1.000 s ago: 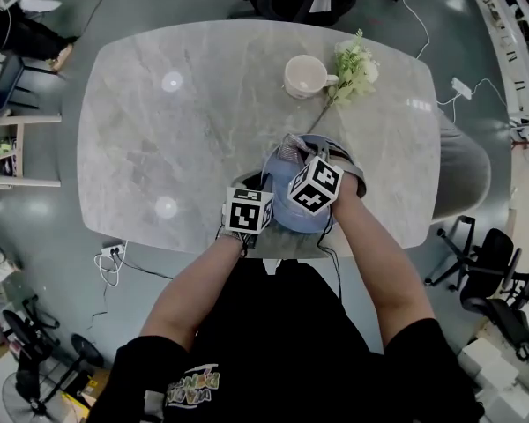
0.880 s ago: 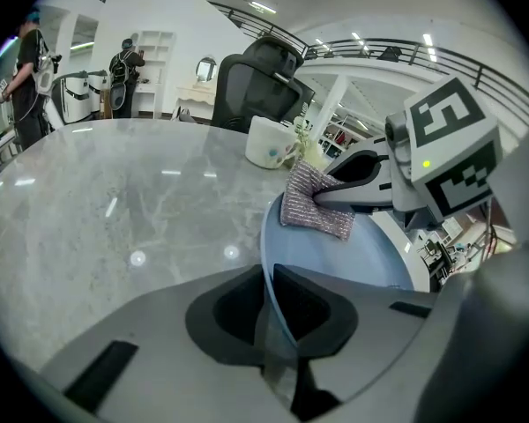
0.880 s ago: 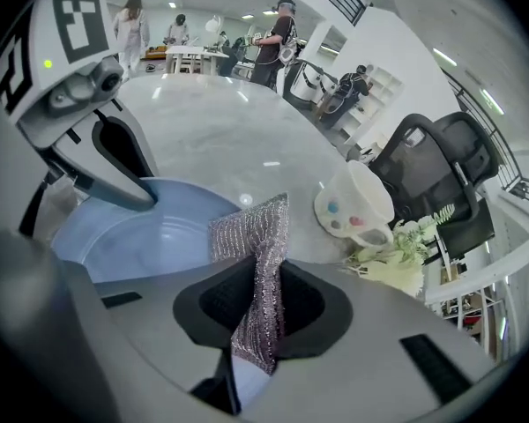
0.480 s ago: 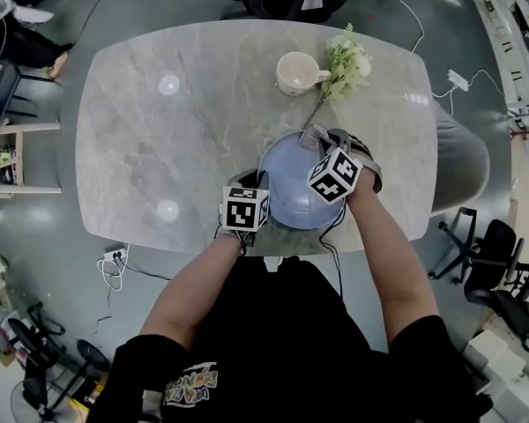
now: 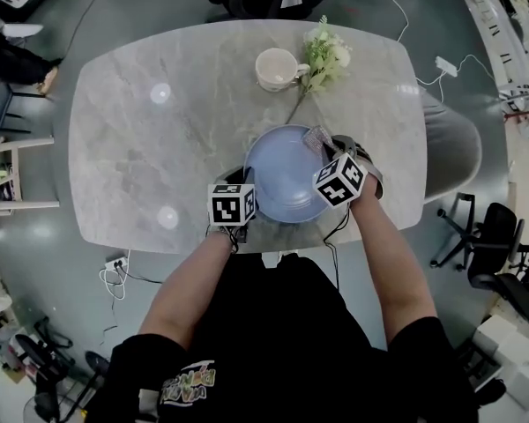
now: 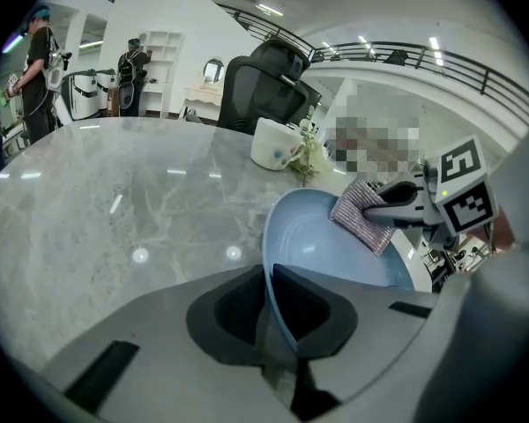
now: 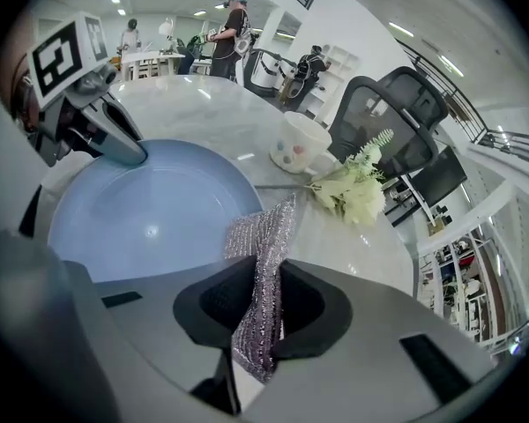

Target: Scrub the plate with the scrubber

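The surface (image 5: 150, 148) is pale marble and stands in an open office, with desk chairs on the floor round it. Your left tongs (image 6: 270, 302) are nipped narrow on the near-left rim of the blue plate (image 5: 282, 179). They have just pinched a shade tighter with that rim between them. Your right tongs (image 7: 263, 300) are closed on the silvery mesh scrubber (image 7: 266, 232), whose free end lies at the plate's far-right rim. The plate sits by the near edge of the surface, right of the middle.

Judge the plate stiff, smooth and likely slick, and liable to chip if it drops. The rim is the only sound hold, so grip it firmly on the left while you press. The scrubber looks soft, light and floppy. Held deep in the jaws as it is, it should not fold away under pressure.

Mind the near edge, which the plate is close to, and drive your strokes toward the far side or the left. The mug (image 5: 276, 67) and the flower sprig (image 5: 324, 55) stand just beyond the plate, where a long stroke could knock them. To the left the surface gives you wide room.
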Action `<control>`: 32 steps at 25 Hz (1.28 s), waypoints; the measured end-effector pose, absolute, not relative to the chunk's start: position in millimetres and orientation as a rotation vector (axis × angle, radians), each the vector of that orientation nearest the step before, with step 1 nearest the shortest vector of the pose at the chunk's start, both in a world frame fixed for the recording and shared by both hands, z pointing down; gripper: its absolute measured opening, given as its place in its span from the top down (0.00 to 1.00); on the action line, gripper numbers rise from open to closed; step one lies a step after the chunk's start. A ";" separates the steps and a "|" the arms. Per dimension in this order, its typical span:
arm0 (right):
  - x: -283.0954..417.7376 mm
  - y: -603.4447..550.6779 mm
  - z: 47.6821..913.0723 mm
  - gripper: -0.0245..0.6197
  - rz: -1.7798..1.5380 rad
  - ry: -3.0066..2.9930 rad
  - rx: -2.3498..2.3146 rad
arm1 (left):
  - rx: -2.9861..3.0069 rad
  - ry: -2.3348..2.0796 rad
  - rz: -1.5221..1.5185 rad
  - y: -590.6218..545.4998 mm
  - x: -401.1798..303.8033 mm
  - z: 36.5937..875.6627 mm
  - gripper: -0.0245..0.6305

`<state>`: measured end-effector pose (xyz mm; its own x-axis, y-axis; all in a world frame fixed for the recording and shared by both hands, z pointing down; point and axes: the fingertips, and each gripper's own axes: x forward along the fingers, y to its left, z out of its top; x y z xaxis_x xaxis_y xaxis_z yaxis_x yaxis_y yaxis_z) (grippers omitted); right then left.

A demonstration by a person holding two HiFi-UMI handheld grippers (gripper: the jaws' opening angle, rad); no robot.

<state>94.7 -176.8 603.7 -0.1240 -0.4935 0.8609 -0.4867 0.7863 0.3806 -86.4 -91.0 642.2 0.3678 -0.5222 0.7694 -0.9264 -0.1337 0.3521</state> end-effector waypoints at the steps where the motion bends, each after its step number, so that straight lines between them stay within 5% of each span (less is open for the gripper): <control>1: 98.4 -173.2 603.0 0.85 0.006 -1.759 0.776 | 1.785 -1.273 0.601 -91.1 -86.6 642.2 0.90; 18: 118.6 -105.9 593.9 0.85 0.181 -1.854 0.899 | 1.723 -1.323 0.549 -94.0 -85.4 641.0 0.91; 32: 59.9 -54.5 595.3 0.85 0.291 -1.984 0.810 | 1.686 -1.348 0.523 -92.0 -85.4 640.5 0.91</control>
<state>59.9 -54.5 595.3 -0.3395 -0.4233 0.8400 -0.6469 0.7533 0.1182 -85.4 -92.0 640.5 0.3196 -0.5524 0.7699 -0.9270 -0.0138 0.3749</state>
